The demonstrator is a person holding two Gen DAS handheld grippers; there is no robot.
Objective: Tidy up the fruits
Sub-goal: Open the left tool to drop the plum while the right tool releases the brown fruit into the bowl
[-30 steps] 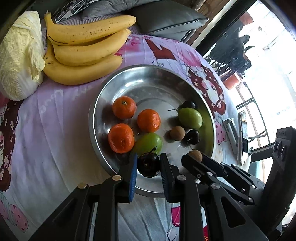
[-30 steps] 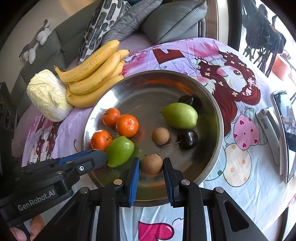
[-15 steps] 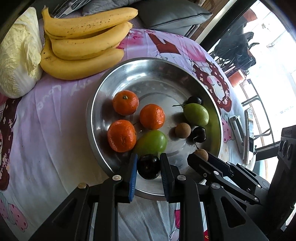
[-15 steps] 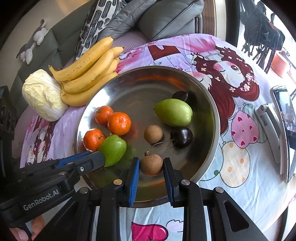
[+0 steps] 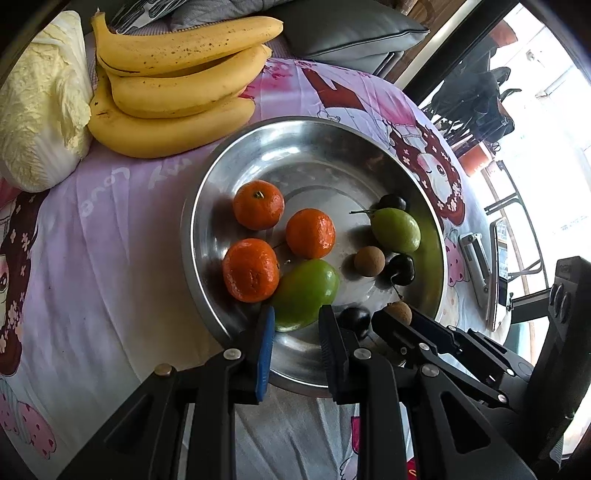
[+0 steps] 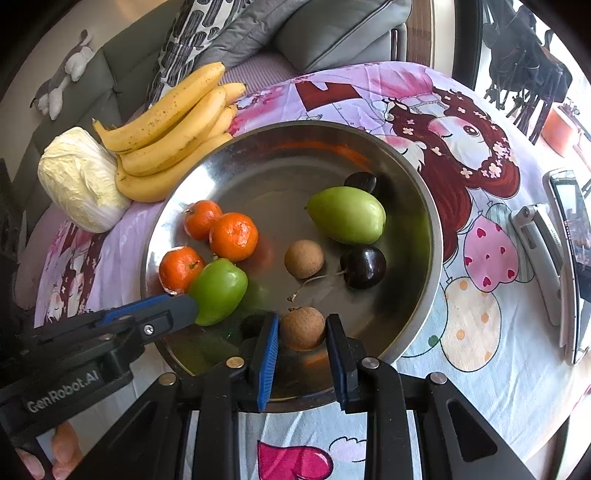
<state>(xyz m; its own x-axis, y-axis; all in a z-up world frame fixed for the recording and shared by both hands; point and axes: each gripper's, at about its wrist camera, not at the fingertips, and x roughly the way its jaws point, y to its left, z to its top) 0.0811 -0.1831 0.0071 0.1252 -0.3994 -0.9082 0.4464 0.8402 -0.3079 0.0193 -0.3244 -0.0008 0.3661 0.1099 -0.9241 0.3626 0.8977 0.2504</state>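
Note:
A steel bowl (image 5: 207,206) (image 6: 424,206) holds three tangerines (image 5: 258,205), two green fruits (image 5: 306,288) (image 6: 347,214), dark cherries (image 6: 364,267) and a brown longan (image 6: 303,258). My left gripper (image 5: 295,314) (image 6: 181,310) hangs over the bowl's near rim, jaws narrow with nothing between them. The near green fruit lies just past its tips. A dark cherry (image 5: 355,318) lies in the bowl to the right of its right finger. My right gripper (image 6: 302,328) (image 5: 391,317) is shut on a second brown longan (image 6: 303,328) (image 5: 399,311) above the near rim.
A bunch of bananas (image 5: 177,88) (image 6: 173,136) and a napa cabbage (image 5: 37,110) (image 6: 79,181) lie left of the bowl on the pink cartoon cloth (image 5: 92,258). A phone (image 6: 570,251) and a folded stand (image 6: 535,243) lie at the right edge. Sofa cushions (image 6: 332,33) are behind.
The dark cherry that sat between my left fingers is now out of them, lying in the bowl to their right. The right gripper still holds its longan.

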